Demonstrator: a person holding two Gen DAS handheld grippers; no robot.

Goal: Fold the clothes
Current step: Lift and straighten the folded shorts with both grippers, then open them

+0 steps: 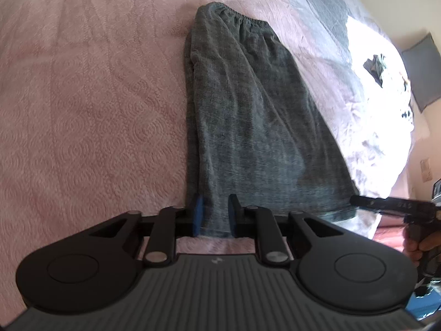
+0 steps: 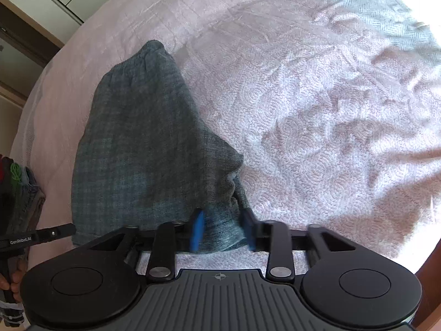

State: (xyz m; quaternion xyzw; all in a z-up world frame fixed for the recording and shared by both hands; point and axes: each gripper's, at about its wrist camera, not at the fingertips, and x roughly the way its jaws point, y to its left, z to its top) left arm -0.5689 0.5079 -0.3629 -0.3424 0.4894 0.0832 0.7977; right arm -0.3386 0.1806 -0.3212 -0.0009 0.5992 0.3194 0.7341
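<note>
Garment (image 1: 248, 115) dark grey-teal with faint check weave. Bedspread (image 1: 91, 104) pale pink, embossed swirl pattern. Far blanket (image 2: 391, 24) light grey herringbone. Gripper (image 2: 222, 230) bodies black; finger pads (image 2: 198, 229) blue.

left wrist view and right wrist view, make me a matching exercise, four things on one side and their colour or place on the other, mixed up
Things:
1. shorts
2. bedspread
3. finger pads
4. waistband

Colour or place:
a. blue
b. far end of the shorts, away from the fingers
c. dark grey
d. pink

Pairs: 1-c, 2-d, 3-a, 4-b
</note>
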